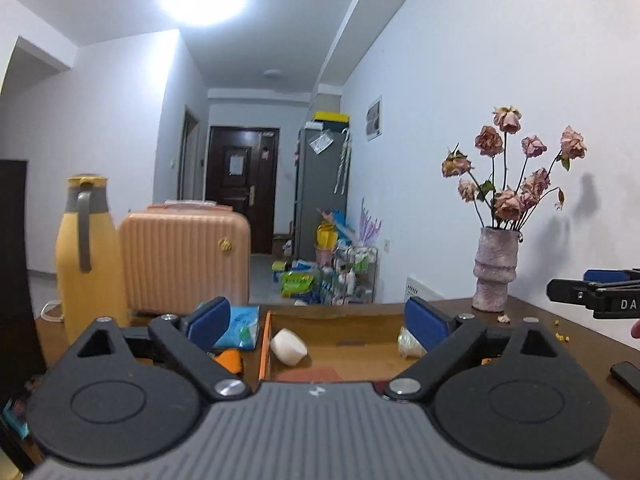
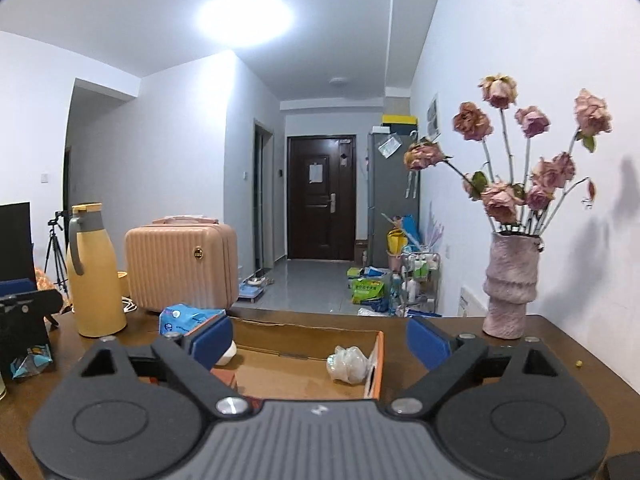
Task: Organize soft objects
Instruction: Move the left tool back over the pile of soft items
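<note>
An open cardboard box (image 1: 340, 322) (image 2: 304, 334) sits on the brown table ahead of both grippers. Inside it lie a white soft lump (image 1: 289, 346) at the left, also partly seen behind the right gripper's left finger (image 2: 229, 350), and a crumpled clear-white bag (image 2: 349, 364) (image 1: 409, 344) at the right. A pink flat piece (image 1: 310, 374) lies on the box floor. My left gripper (image 1: 318, 320) is open and empty, held over the box's near side. My right gripper (image 2: 320, 338) is open and empty too. The right gripper also shows at the left wrist view's right edge (image 1: 592, 292).
A blue tissue pack (image 1: 240, 326) (image 2: 188, 316), a yellow flask (image 1: 86, 256) (image 2: 94, 272) and a pink suitcase (image 1: 186, 256) (image 2: 182, 264) stand at the left. A vase of dried roses (image 1: 494, 268) (image 2: 508, 284) stands at the right. A dark phone (image 1: 626, 376) lies near right.
</note>
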### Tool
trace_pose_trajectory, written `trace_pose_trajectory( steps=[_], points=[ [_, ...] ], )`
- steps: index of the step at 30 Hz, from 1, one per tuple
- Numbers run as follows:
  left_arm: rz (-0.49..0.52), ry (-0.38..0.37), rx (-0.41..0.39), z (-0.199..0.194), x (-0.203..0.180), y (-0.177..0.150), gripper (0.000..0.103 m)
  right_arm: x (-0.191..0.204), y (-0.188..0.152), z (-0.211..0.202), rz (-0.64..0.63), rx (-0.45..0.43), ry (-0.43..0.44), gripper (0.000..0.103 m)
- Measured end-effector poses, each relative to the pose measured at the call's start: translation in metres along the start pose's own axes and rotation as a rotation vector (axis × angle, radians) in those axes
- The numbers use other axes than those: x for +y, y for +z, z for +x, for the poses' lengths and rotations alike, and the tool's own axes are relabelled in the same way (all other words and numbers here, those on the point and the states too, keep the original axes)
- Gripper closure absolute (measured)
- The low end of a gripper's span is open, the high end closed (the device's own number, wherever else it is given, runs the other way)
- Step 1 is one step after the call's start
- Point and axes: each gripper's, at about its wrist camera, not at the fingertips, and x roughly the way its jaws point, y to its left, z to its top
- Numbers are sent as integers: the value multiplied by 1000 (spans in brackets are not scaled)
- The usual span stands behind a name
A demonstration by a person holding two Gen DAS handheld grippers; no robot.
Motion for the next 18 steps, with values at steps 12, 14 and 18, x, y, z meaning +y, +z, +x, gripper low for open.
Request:
trace_pose_trajectory(
  steps=[12, 14, 18],
  points=[
    [51, -85, 153, -72, -19, -71, 3, 44, -106, -94, -28, 70, 30, 9],
    [57, -99, 175, -71, -22, -77, 3, 46, -119, -98, -3, 109, 61, 10],
    [54, -113, 206, -56, -29, -84, 3, 44, -130, -90, 20, 160, 75, 12]
  ],
)
